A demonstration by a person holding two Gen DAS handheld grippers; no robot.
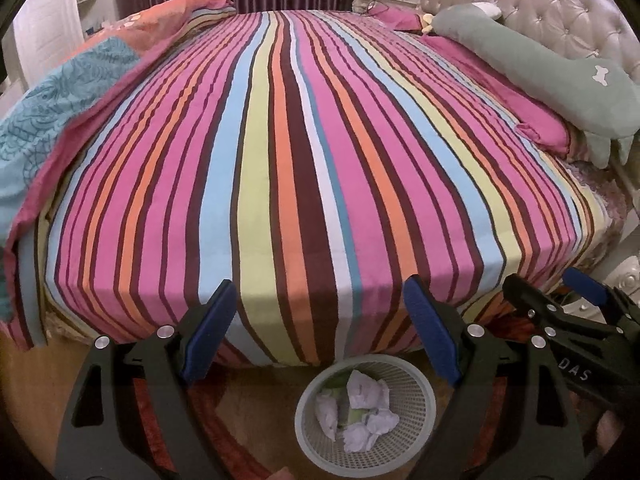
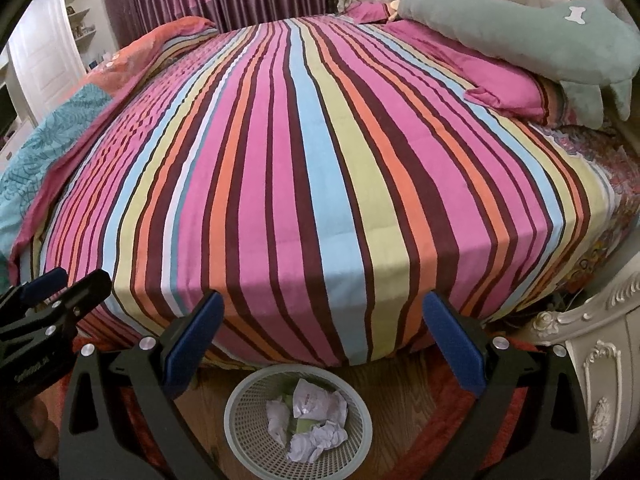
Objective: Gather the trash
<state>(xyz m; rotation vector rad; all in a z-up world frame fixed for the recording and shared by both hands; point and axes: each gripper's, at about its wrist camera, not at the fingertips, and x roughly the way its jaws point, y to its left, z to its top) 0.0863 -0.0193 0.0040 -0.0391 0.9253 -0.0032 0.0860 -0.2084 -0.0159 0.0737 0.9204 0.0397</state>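
A pale mesh waste basket (image 1: 424, 408) stands on the floor at the foot of the bed and holds several crumpled white paper balls (image 1: 366, 392). It also shows in the right wrist view (image 2: 240, 412), with the paper balls (image 2: 316, 436) inside. My left gripper (image 1: 320, 300) is open and empty, above the basket at the bed's edge. My right gripper (image 2: 322, 310) is open and empty, also above the basket. Each gripper appears at the edge of the other's view: the right gripper (image 1: 548, 284) and the left gripper (image 2: 76, 276).
A bed with a striped sheet (image 1: 304, 152) fills both views. A green plush pillow (image 1: 552, 80) and pink pillow (image 1: 520, 112) lie at the right by the tufted headboard (image 1: 560, 4). A folded quilt (image 1: 48, 112) lies at the left. A white carved cabinet (image 2: 604, 380) stands at right.
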